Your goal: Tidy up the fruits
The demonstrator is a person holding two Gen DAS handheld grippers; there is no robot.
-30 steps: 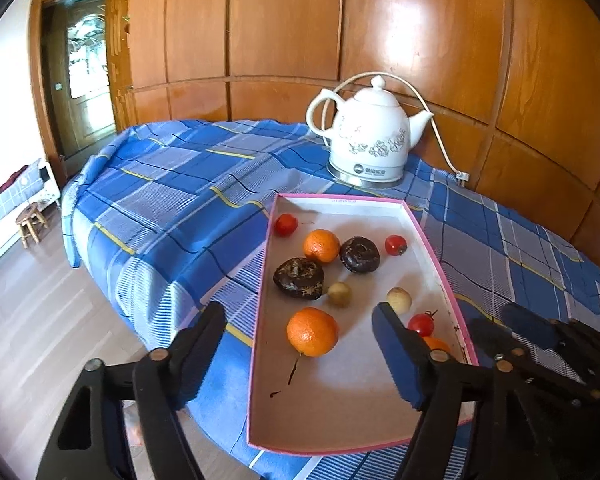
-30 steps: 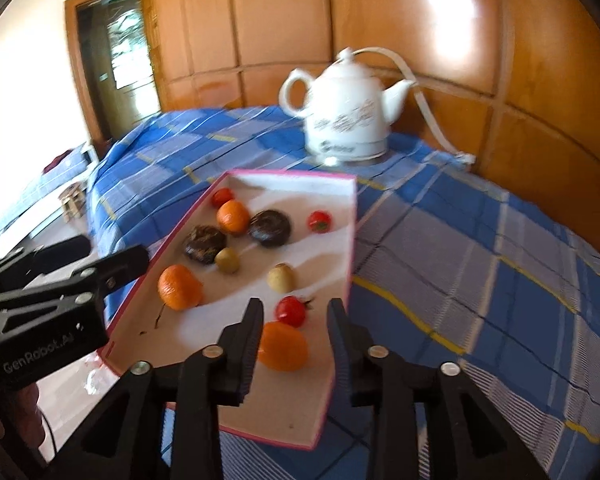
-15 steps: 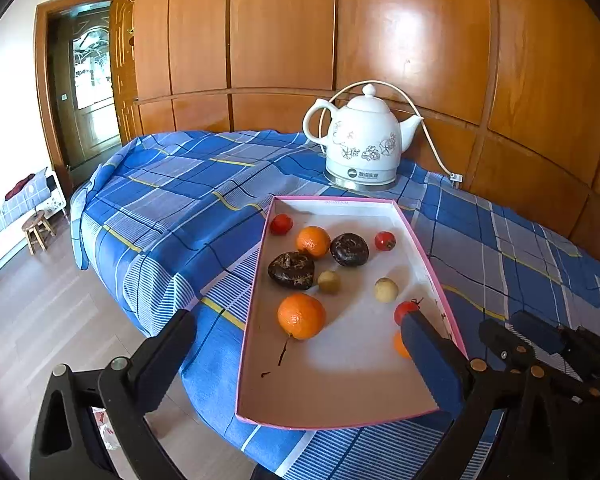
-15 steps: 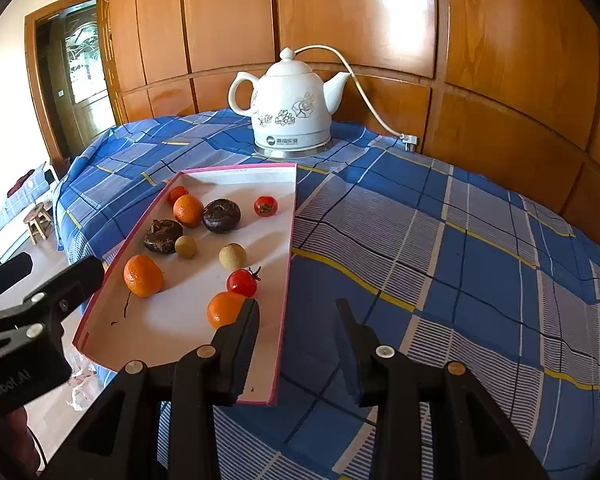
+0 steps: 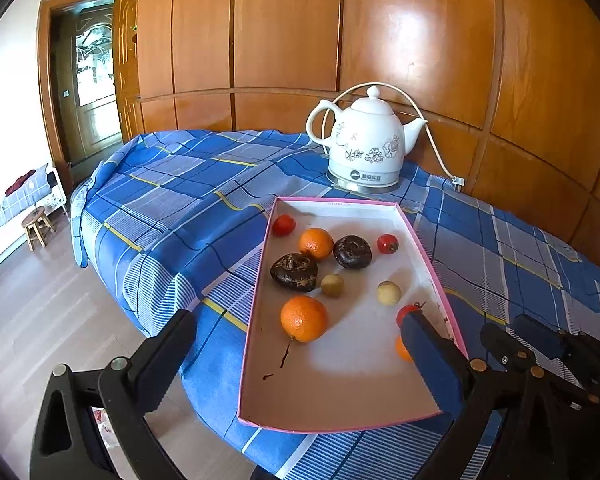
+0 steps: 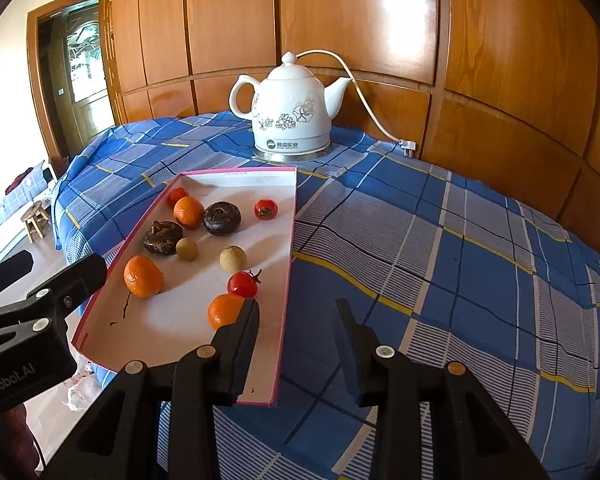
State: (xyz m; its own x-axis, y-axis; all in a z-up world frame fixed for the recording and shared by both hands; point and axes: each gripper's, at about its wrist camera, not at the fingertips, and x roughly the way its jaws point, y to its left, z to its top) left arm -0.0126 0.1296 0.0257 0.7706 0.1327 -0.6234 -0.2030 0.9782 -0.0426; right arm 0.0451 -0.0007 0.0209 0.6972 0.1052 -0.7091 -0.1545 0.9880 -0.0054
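Observation:
A pink-rimmed white tray (image 5: 260, 300) lies on the blue checked cloth and holds loose fruit. In it are oranges (image 5: 304, 318) (image 5: 316, 243), red tomatoes (image 5: 283, 225) (image 5: 388, 243), two dark wrinkled fruits (image 5: 294, 272) (image 5: 352, 252) and two small pale fruits (image 5: 332, 285) (image 5: 389, 293). My left gripper (image 5: 297, 322) hangs wide open in front of the tray's near end, holding nothing. My right gripper (image 6: 297, 308) stands open with a narrow gap over the tray's right rim (image 6: 288, 280), and nothing is between its fingers. An orange (image 6: 224, 310) and a tomato (image 6: 242, 284) sit just left of its left finger (image 6: 246, 332).
A white flowered kettle (image 6: 290, 112) with a cord stands behind the tray against the wood-panelled wall. The cloth (image 6: 460, 260) spreads wide to the tray's right. The table edge drops to the floor at front left, where a small stool (image 5: 36, 224) stands.
The left jaws have spread wider and that gripper has drawn back from the tray. The right gripper has shifted right, from around the near orange to over the tray's right rim.

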